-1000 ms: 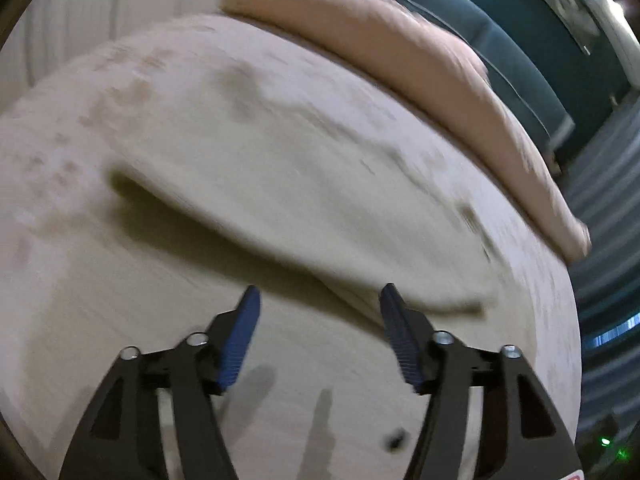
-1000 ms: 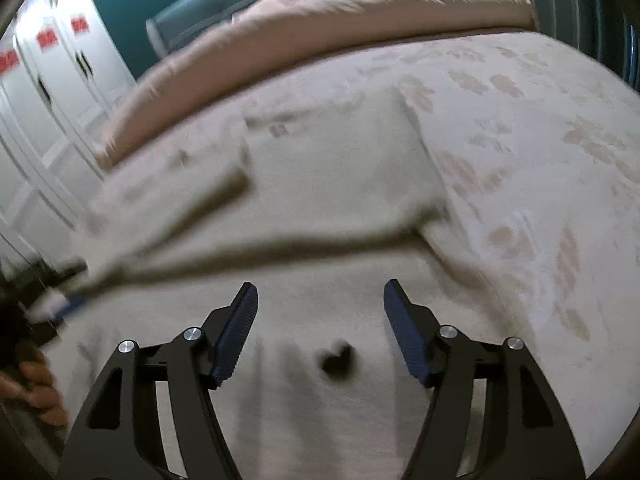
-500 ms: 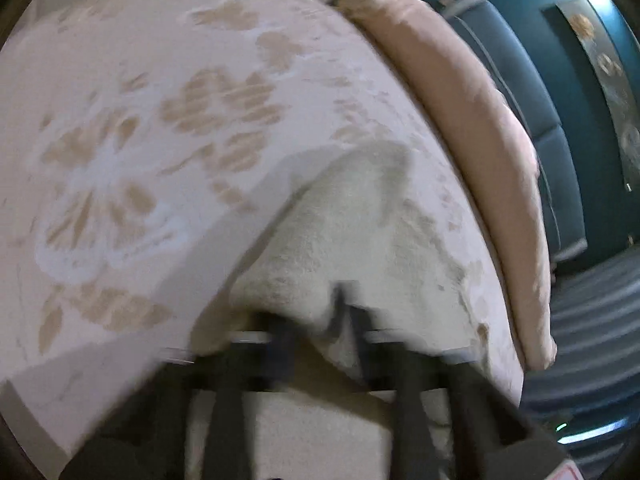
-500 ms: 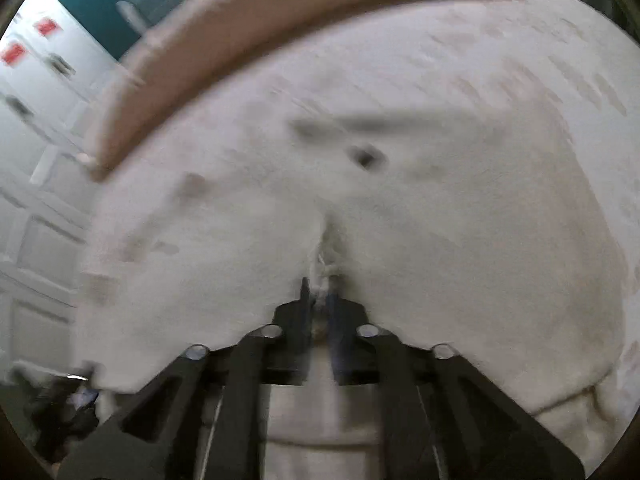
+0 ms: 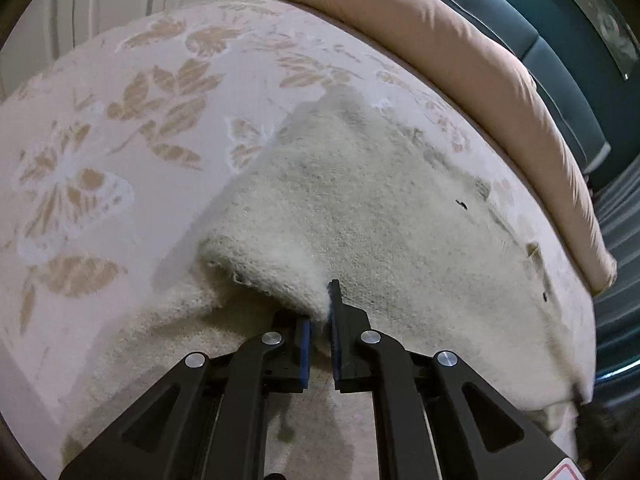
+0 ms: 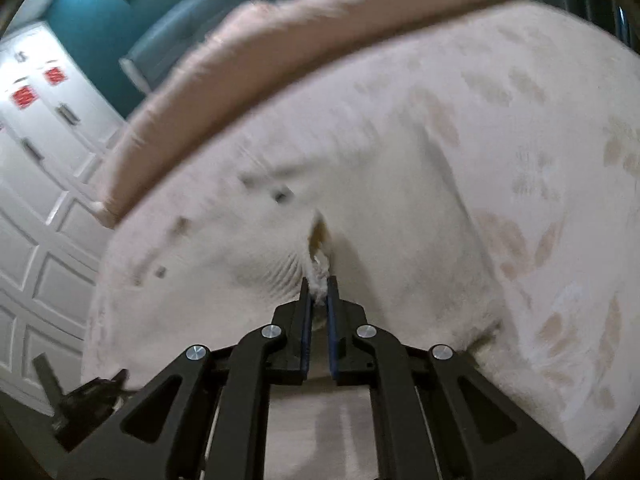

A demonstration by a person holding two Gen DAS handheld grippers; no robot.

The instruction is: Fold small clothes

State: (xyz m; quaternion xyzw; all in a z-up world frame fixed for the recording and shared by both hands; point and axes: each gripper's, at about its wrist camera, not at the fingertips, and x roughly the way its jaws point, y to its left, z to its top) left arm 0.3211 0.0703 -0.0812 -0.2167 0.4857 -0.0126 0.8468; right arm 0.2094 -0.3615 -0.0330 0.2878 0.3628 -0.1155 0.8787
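Observation:
A cream knitted garment [image 5: 380, 216] lies on the bed, its near edge lifted. My left gripper [image 5: 320, 312] is shut on that edge, the fabric pinched between the blue pads and folded over the left finger. In the right wrist view the same garment [image 6: 380, 208] is blurred by motion. My right gripper [image 6: 318, 292] is shut on a bunched bit of its edge, with gathers fanning out from the pinch. Small dark marks dot the knit.
The bedspread [image 5: 120, 140] is cream with tan leaf prints. A long pink bolster [image 5: 460, 52] lies along the far edge, with a teal headboard [image 5: 568, 60] behind. White cupboard doors [image 6: 36, 152] stand to the left in the right wrist view.
A second ago both grippers were open above the flat garment. Both have since dropped to its near edge and shut on it, and the fabric now rises at the pinches.

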